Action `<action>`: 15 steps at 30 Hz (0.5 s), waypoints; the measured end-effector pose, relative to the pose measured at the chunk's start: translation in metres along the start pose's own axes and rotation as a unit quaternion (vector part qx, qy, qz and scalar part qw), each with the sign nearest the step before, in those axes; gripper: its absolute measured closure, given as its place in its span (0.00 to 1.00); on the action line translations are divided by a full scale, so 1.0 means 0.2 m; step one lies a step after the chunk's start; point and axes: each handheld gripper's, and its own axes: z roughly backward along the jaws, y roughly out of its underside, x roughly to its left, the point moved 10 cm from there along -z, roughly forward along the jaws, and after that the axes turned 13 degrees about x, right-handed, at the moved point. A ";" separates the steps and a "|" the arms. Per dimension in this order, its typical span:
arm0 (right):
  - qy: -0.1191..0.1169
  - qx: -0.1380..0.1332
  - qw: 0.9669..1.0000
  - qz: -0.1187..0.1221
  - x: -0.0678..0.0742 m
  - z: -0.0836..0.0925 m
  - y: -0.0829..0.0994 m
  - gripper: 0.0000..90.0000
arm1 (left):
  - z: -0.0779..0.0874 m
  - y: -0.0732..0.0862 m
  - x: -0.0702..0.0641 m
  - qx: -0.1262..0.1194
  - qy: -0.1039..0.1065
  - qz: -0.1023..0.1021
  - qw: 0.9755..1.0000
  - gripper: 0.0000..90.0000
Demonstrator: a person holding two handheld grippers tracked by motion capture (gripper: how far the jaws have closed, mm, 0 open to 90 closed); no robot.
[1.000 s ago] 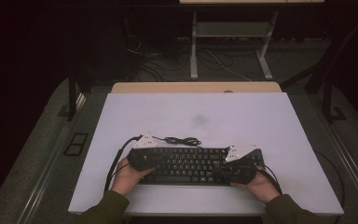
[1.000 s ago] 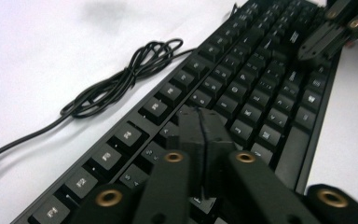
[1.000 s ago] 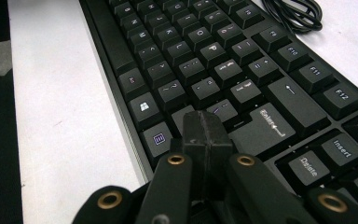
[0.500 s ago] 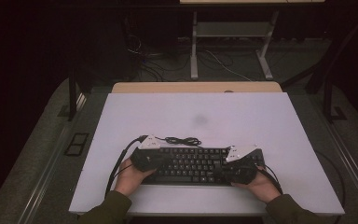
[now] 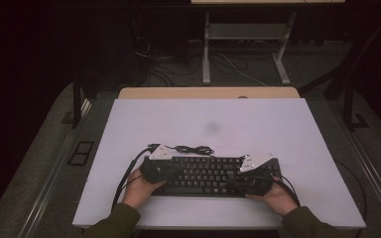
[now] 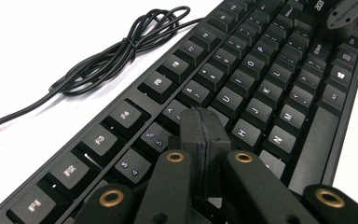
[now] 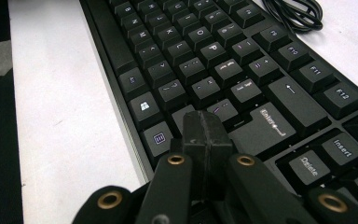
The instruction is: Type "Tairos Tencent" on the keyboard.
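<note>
High view overhead, both gripper views close, sharing the keyboard (image 5: 206, 174).

I am seeing a keyboard (image 6: 242, 88) of matt black plastic with faintly sheened keycaps, its smooth glossy cable (image 6: 116, 51) lying on a smooth, matt white bench (image 5: 278, 129).

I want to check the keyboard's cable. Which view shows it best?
The left gripper view: the cable lies bundled and sharp beside the keyboard. The high view shows it small; the right gripper view catches just a coil.
</note>
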 end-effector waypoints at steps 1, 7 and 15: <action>0.000 -0.001 1.000 0.000 0.00 0.00 0.00 0.99 | 0.01 0.00 0.00 -0.003 0.000 0.002 1.000 0.99; 0.000 -0.001 1.000 0.001 0.00 0.00 0.00 0.99 | 0.08 -0.03 0.01 -0.036 0.008 0.018 0.999 0.99; -0.002 -0.001 1.000 0.000 0.00 0.00 0.00 0.99 | 0.10 -0.04 0.00 -0.046 0.016 0.023 0.999 0.93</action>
